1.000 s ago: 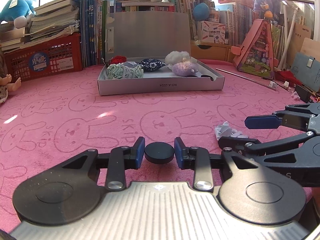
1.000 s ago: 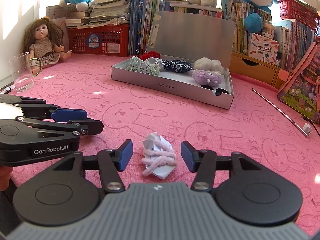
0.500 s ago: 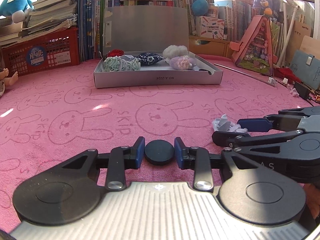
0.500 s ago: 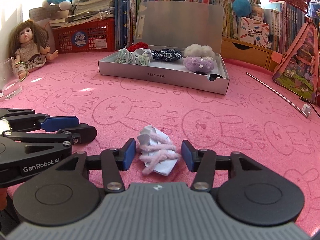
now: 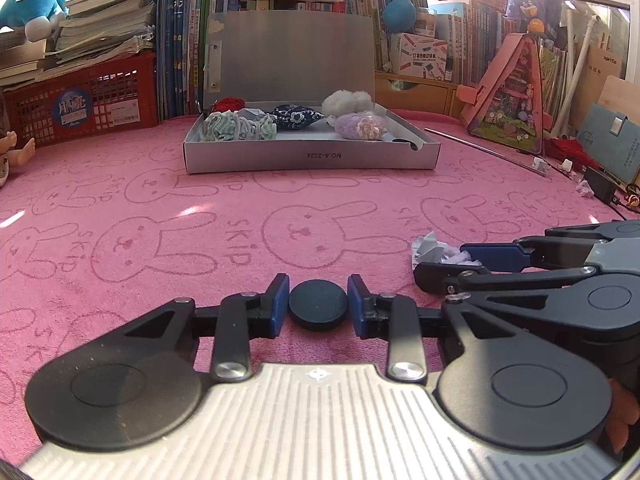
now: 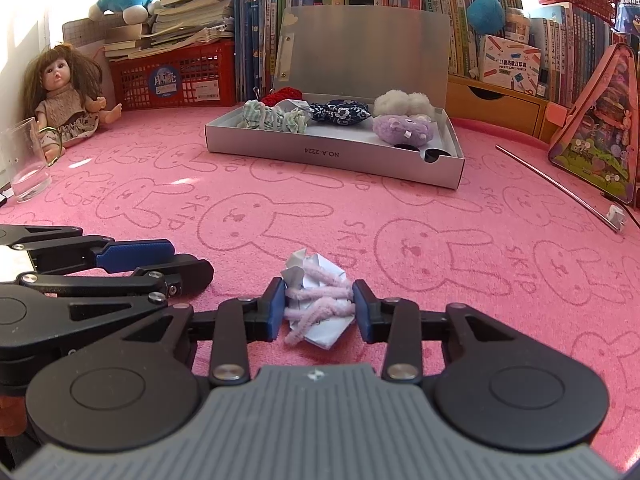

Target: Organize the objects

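A flat black round disc (image 5: 318, 307) sits between the blue pads of my left gripper (image 5: 318, 305), which is shut on it just above the pink bunny-print mat. To its right, my right gripper (image 6: 319, 306) has its jaws closing on a pink fuzzy hair tie on a crumpled white paper card (image 6: 320, 300); both pads touch the tie. In the left wrist view that right gripper (image 5: 444, 262) shows side-on with the paper card (image 5: 428, 248) at its tips. The left gripper (image 6: 188, 260) appears at the left of the right wrist view. An open grey box (image 6: 332, 156) farther back holds several scrunchies and plush hair ties.
A doll (image 6: 60, 96) and a clear glass (image 6: 26, 160) stand at the far left. A red basket (image 6: 172, 76) under stacked books, shelves of books and plush toys line the back. A thin metal rod (image 6: 560, 188) and a pink triangular toy case (image 6: 600, 132) lie at the right.
The right gripper's jaws have closed from wide apart onto the pink hair tie and its card. The left gripper keeps its grip on the black disc and stays in place.
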The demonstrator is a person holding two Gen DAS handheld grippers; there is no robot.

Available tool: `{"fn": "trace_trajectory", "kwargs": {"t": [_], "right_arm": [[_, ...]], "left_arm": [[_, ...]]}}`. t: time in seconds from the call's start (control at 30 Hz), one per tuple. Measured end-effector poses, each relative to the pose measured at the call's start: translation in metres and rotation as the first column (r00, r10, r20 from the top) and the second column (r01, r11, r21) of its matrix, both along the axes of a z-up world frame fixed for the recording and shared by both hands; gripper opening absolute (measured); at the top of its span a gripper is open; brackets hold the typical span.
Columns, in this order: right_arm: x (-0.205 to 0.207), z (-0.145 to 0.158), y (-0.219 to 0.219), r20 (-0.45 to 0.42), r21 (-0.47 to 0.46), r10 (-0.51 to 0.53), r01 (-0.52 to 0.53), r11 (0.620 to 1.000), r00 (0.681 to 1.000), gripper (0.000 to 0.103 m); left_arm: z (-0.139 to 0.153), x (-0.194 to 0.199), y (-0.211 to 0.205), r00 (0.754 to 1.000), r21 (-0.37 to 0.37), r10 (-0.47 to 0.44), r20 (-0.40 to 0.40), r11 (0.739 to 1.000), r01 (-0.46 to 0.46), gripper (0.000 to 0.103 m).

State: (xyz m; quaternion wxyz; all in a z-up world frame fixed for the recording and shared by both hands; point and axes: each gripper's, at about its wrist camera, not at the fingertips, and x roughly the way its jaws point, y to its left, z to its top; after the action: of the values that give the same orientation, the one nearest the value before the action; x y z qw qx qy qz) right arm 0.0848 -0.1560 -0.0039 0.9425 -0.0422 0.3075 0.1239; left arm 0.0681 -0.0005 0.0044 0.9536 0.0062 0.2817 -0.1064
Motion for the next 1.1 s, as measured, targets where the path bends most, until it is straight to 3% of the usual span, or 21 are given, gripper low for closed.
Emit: {"fn": "trace_trajectory", "kwargs": {"t": [0.77, 1.1], "right_arm": [[0.007, 0.019, -0.014, 0.019, 0.065, -0.018, 0.017, 0.998, 1.0, 0.041], [0.024, 0.034, -0.024, 0.056, 0.077, -0.054, 0.05, 0.996, 0.997, 0.041]], "left_arm": [[0.02, 0.006, 0.011, 0.998, -0.017, 0.032, 0.056, 0.999, -0.032, 0.037], [0.031, 0.029, 0.01, 0.998, -0.02, 0.028, 0.052, 0.999, -0.027, 0.037]]}}
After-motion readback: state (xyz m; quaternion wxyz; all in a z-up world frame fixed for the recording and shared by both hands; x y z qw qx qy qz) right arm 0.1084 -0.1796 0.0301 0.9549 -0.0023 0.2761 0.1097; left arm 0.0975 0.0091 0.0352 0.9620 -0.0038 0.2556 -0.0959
